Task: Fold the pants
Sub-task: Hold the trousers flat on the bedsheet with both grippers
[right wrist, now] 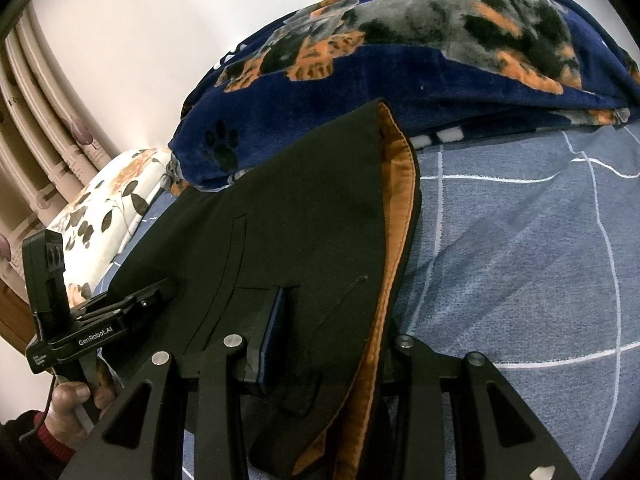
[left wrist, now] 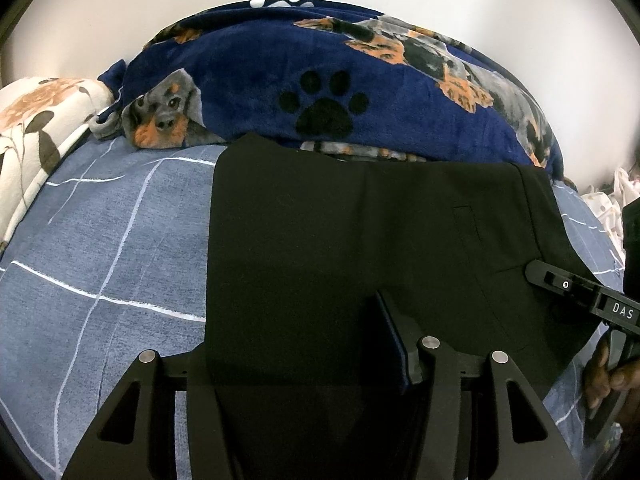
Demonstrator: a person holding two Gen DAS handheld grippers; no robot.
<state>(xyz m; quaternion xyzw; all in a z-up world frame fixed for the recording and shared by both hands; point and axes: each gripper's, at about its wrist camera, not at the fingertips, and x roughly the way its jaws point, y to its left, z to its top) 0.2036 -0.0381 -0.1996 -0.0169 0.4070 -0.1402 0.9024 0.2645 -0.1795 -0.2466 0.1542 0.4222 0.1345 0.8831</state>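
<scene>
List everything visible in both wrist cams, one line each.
pants: 1, black with orange lining at the waistband, lying on the bedsheet, near edge in both grippers
bedsheet: 1, blue-grey with white grid lines, under the pants
dog-print blanket: 1, navy with paw marks, bunched behind the pants
floral pillow: 1, white with brown leaves, left of the blanket
curtain: 1, beige, far left by the wall
left gripper: black, fabric between its fingers
right gripper: black, at the waistband
left hand: on the left gripper's handle
</scene>
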